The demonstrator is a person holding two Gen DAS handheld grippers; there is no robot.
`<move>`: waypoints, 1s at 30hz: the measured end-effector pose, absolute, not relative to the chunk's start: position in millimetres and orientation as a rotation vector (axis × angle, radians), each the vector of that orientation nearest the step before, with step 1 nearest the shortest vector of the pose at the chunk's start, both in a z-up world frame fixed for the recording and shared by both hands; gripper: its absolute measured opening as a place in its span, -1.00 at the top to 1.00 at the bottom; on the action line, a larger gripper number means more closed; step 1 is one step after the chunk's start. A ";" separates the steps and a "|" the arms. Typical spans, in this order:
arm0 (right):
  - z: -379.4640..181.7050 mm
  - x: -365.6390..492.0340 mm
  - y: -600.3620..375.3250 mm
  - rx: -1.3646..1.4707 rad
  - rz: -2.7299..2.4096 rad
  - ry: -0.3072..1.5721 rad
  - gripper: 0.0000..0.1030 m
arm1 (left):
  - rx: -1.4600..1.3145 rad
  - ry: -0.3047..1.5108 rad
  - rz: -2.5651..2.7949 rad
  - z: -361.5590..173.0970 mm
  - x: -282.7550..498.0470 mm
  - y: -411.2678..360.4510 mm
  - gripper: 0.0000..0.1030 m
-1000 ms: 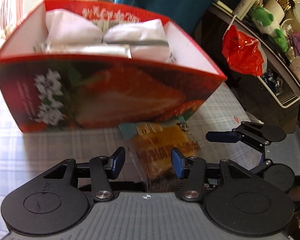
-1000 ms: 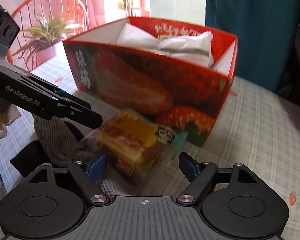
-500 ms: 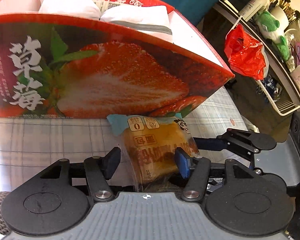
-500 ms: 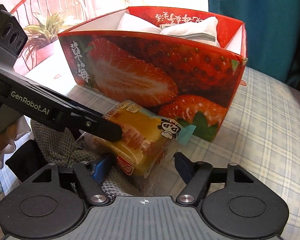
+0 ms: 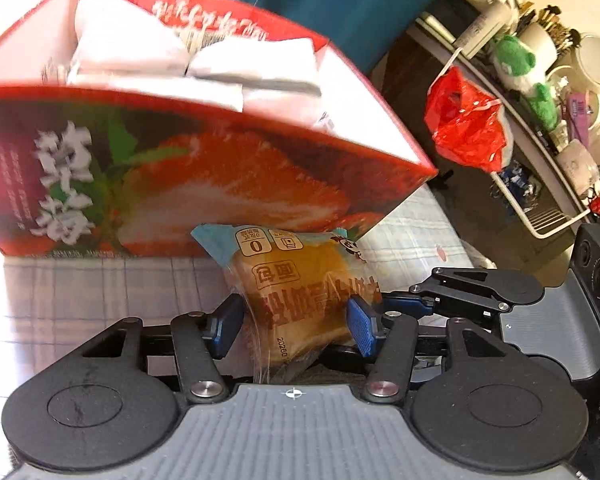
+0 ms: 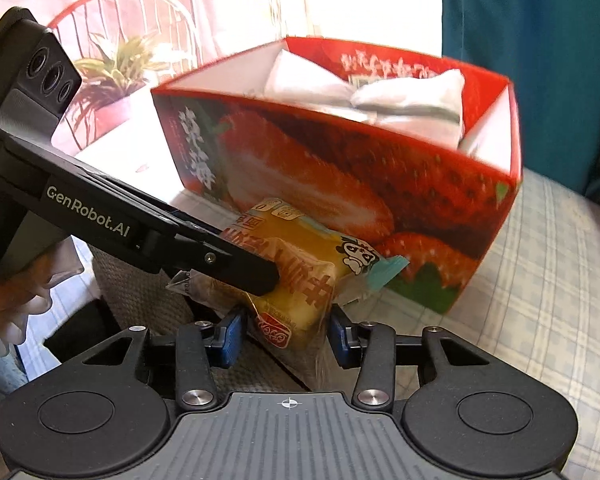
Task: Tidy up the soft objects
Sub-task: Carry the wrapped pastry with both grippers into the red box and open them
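A wrapped bread packet, yellow with a teal end, hangs in front of the red strawberry box. My left gripper is shut on its sides, the jaws easing slightly inward. In the right wrist view one left finger crosses the packet. My right gripper has its jaws closing around the packet's lower end, and a thin gap still shows at the left pad. Its finger reaches in from the right. White soft packets fill the box.
A grey knitted cloth lies under the grippers on the checked tablecloth. A hand holds the left gripper. At the right a red plastic bag hangs by a cluttered shelf. A potted plant stands behind.
The packet has come up off the table in the left gripper. The right jaws have narrowed from wide apart to close on both sides of it.
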State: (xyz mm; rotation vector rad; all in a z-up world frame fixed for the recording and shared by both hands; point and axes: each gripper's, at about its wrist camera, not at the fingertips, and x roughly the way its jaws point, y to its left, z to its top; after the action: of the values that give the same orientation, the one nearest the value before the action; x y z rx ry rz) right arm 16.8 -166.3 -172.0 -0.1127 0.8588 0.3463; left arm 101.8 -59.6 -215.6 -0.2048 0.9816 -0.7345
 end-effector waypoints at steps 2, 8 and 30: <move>-163.6 14.5 -163.9 -0.118 0.349 0.841 0.22 | -0.196 0.957 -0.738 -206.2 97.9 -57.6 -0.14; -134.1 5.3 -157.4 -0.150 0.355 0.790 0.22 | -0.182 0.877 -0.744 -176.1 82.2 -51.8 -0.14; -64.8 57.0 -166.3 -0.243 0.301 0.626 0.22 | -0.190 0.747 -0.790 -104.9 142.6 -61.7 -0.14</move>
State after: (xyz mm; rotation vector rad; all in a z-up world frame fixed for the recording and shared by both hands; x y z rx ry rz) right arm 57.0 -166.3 -64.8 -0.2426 0.6261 0.3008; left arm 142.6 -61.7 -104.9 -0.1895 0.7471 -0.7902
